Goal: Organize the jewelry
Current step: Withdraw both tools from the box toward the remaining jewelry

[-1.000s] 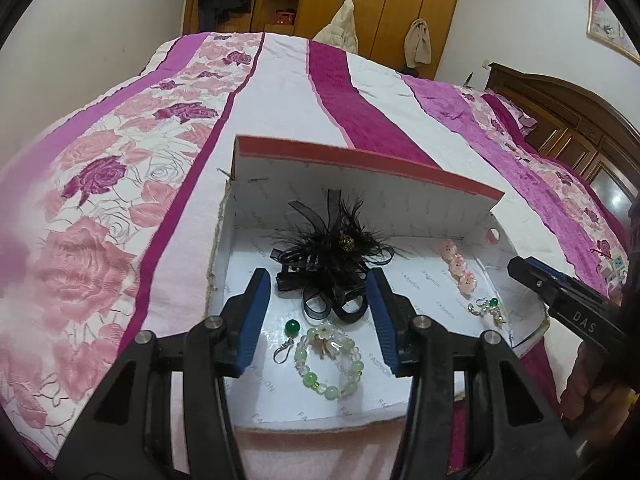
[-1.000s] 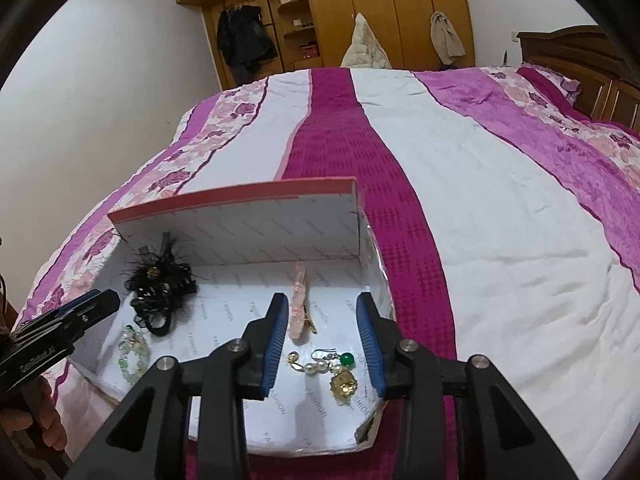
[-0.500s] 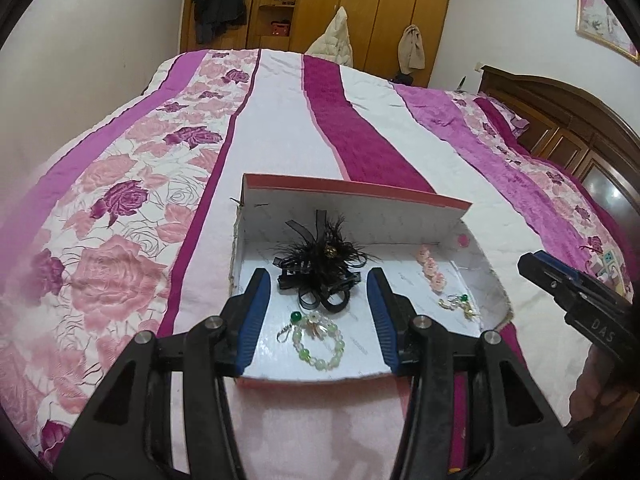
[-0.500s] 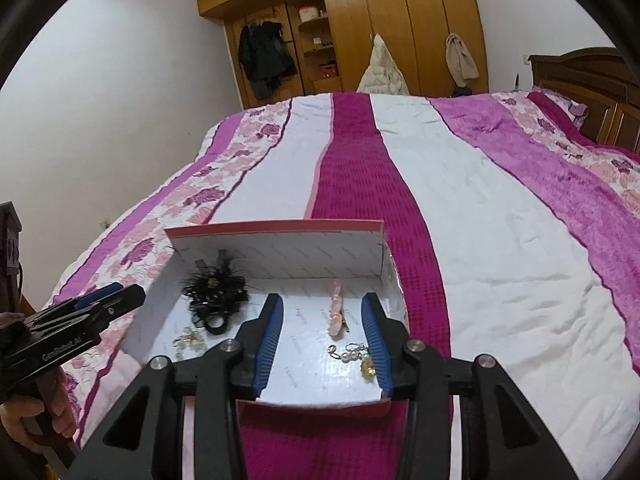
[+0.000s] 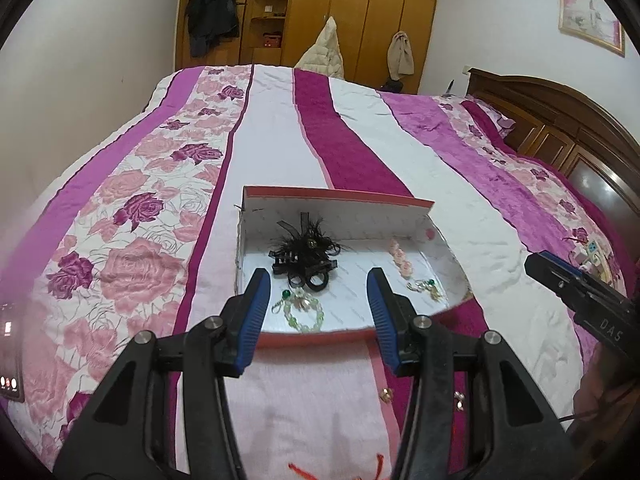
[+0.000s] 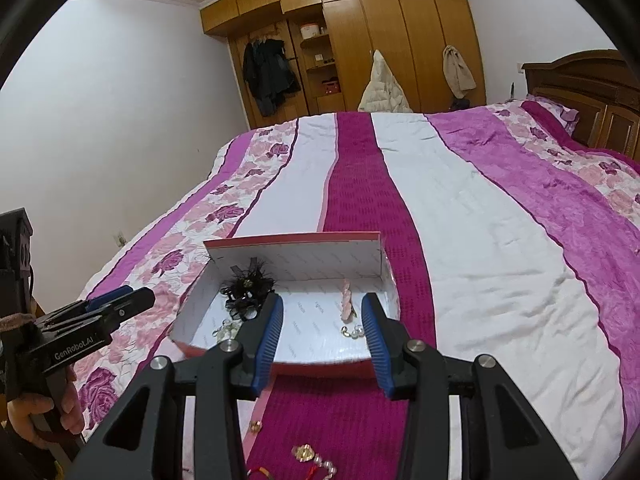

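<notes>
Lying loose on the bed [image 6: 480, 220] just short of the box [image 6: 292, 258], the pearl brooch [image 6: 310, 455] and small earrings [image 5: 386, 394] look light, slippery and fiddly; I judge a pinch on the gold setting safest. Inside the box sit a bead bracelet [image 5: 304, 312] and black feather clip [image 5: 306, 254]. The right hand-held gripper [image 6: 322, 340] and left hand-held gripper [image 5: 318, 318] hang spread wide, empty.

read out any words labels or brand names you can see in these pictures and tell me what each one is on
"DAS" – on the side of the right gripper, seen from the left wrist view.
"GenRobot.AI" – on the side of the left gripper, seen from the right wrist view.
Small repeated grey print on the lining of the box – too small to read.
Phone screen at the left edge – blurred, unreadable.
</notes>
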